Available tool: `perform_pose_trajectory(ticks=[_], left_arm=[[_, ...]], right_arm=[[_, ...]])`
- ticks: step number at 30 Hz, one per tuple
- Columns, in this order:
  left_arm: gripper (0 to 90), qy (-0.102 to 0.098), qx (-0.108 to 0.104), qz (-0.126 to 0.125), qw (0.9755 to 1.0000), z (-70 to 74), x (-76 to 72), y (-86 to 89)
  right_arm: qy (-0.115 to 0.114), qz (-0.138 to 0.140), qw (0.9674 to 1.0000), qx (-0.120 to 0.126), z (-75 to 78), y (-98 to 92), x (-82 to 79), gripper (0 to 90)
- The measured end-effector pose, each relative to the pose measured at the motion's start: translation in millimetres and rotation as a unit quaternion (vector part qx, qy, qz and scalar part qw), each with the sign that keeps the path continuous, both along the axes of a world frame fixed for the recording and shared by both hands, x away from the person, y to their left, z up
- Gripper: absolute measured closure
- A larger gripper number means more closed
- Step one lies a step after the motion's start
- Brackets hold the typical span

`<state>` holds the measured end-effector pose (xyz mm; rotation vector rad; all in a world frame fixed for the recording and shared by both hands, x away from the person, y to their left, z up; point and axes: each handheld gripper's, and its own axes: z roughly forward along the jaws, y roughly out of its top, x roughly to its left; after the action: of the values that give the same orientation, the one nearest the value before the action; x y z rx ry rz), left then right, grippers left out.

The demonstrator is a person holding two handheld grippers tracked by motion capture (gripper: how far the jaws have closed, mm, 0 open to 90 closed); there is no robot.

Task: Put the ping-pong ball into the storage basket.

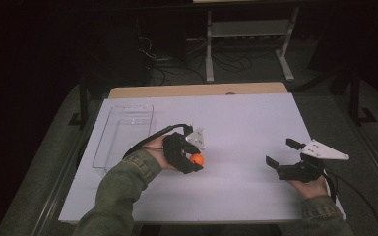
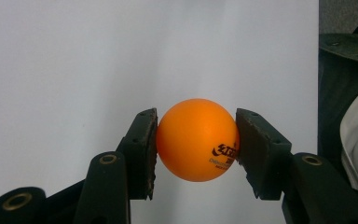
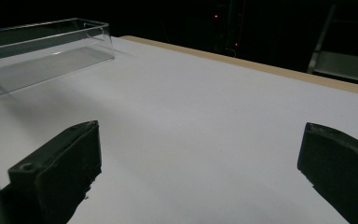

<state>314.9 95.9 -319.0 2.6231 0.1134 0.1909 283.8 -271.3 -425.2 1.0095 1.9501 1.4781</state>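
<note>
High view: left gripper (image 1: 195, 158) at centre-left of frame, clamped on orange ball (image 1: 197, 159) over the white table (image 1: 246, 123); right gripper (image 1: 280, 152) at lower right, jaws spread, nothing between them; clear tray (image 1: 125, 133) at left.
Left gripper view: ball (image 2: 197, 139) centre, pinched by both jaws.
Right gripper view: jaws wide apart, tray (image 3: 42, 56) upper left.

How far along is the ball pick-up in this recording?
Done: the left gripper is shut on the orange ping-pong ball, pads against both sides. In hand: carrying it over the white tabletop. Left, likely: the clear tray holds nothing yet. The right gripper is open, holding nothing.
</note>
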Motion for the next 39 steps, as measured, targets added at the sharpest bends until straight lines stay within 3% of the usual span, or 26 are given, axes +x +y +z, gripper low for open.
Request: perform_pose_trajectory(ticks=[15,39], left_arm=[[50.4,-0.006,0.002,0.014,0.9999,5.3,-1.0,18.4],[50.5,-0.014,-0.004,0.059,0.9982,20.5,3.0,68.7]], right_arm=[[0.001,0.002,1.0,-0.004,-0.4,1.5,0.0,0.0],[0.003,0.004,0.9999,-0.012,-1.1,4.1,0.0,0.0]])
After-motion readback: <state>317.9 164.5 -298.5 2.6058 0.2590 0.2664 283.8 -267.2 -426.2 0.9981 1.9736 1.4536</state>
